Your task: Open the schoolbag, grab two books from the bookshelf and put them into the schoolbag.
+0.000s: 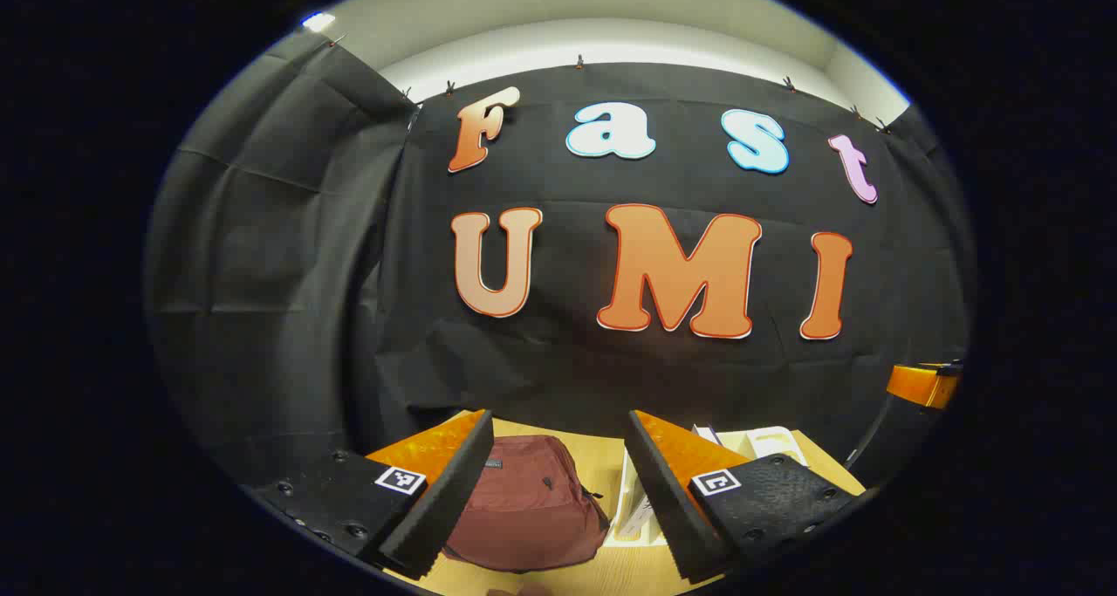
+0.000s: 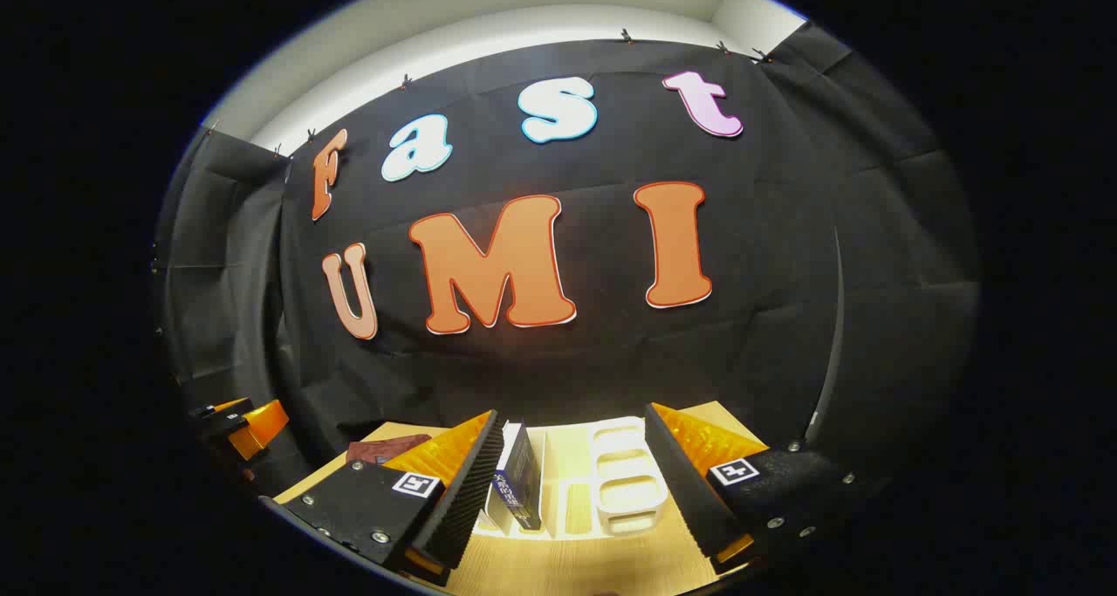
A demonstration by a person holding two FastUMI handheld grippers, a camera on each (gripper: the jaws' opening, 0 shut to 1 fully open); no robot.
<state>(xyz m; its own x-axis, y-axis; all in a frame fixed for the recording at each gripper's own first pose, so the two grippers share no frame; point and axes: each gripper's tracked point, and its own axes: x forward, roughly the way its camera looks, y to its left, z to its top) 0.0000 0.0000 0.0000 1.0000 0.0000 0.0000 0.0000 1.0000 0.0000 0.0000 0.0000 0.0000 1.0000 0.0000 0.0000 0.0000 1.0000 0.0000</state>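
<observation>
Both of your grippers hang above the wooden table [image 1: 602, 570], jaws spread wide, nothing held. Between your left gripper's [image 1: 551, 491] fingers lies the maroon schoolbag [image 1: 528, 509], zipped shut, just left of the white bookshelf [image 2: 624, 478]. Your right gripper [image 2: 572, 491] faces that bookshelf, where a dark book [image 2: 522, 478] stands upright.

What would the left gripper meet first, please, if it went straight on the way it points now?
Probably the dark red schoolbag on the wooden table; it lies between the left gripper's open jaws, though depth is unclear.
</observation>
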